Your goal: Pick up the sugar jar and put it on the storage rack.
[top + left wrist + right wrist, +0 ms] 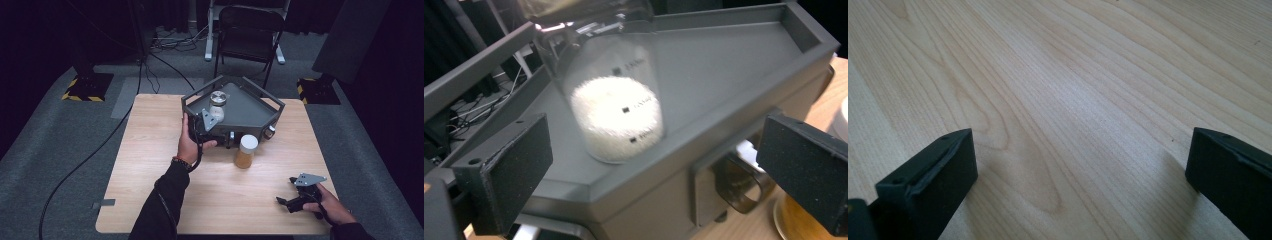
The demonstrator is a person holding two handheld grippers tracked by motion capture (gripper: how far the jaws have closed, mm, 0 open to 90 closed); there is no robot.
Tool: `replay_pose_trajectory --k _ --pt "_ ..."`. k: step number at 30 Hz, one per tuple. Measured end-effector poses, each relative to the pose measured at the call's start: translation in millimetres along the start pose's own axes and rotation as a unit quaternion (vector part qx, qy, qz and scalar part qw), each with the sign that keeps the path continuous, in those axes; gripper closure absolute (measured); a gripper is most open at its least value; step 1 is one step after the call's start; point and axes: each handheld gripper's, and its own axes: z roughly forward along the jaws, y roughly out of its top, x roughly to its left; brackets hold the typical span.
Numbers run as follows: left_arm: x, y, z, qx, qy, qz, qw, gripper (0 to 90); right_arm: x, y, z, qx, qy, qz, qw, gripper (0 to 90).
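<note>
A clear jar of white grains (pixel 218 103) (pixel 616 117) stands in the grey angular tray (pixel 250 116) (pixel 724 70) at the table's far middle. My left gripper (pixel 209 121) (pixel 656 170) is open at the tray's front-left wall, its jaws wide apart and just short of the jar, touching nothing. A white-lidded jar with amber contents (pixel 246 151) (pixel 796 222) stands on the table in front of the tray. Near the table's front right, my right gripper (pixel 286 190) (pixel 1080 170) hovers open over the bare wood (pixel 1063 90), with nothing between its jaws.
A small dark jar (pixel 270 132) sits against the tray's right front corner. A dark brown ring-shaped part (pixel 744 185) shows under the tray's front wall. Behind the wooden table (pixel 150 165) stand a black chair (pixel 247 30), stand bases and floor cables.
</note>
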Motion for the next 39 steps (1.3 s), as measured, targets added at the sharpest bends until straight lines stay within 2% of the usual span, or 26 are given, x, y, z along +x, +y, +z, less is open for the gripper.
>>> replay_pose_trajectory --k 4,7,13,19,23,29,35,39 --pt "-5.2 -4.1 -2.9 0.003 -0.006 0.018 0.9998 0.9 0.0 0.0 0.0 0.000 0.000 0.000 1.0000 0.0" --pt "-8.3 -8.9 -5.2 0.004 -0.014 0.022 0.9996 0.9 0.0 0.0 0.0 0.000 0.000 0.000 1.0000 0.0" --pt "-15.5 -19.1 -11.6 0.012 -0.018 0.044 0.9988 0.9 0.1 -0.1 -0.1 0.000 -0.001 0.000 1.0000 0.0" --pt "-20.9 -31.4 -15.6 0.020 -0.030 0.051 0.9980 0.9 0.2 -0.1 -0.1 0.000 -0.001 0.000 1.0000 0.0" --pt "-26.2 -36.0 -17.3 0.027 -0.035 0.068 0.9967 0.9 0.1 -0.1 -0.1 0.000 -0.001 0.000 1.0000 0.0" --pt "-31.2 -43.8 -20.9 0.036 -0.048 0.080 0.9950 1.0 0.1 -0.1 0.0 0.000 -0.001 0.000 1.0000 0.0" --pt "-36.9 -54.2 -27.4 0.053 -0.064 0.099 0.9917 1.1 0.4 -0.2 -0.2 0.000 -0.001 0.001 1.0000 0.0" --pt "-39.8 -59.9 -30.7 0.064 -0.075 0.101 0.9900 1.4 0.4 -0.2 -0.2 0.000 -0.001 0.001 1.0000 0.0"
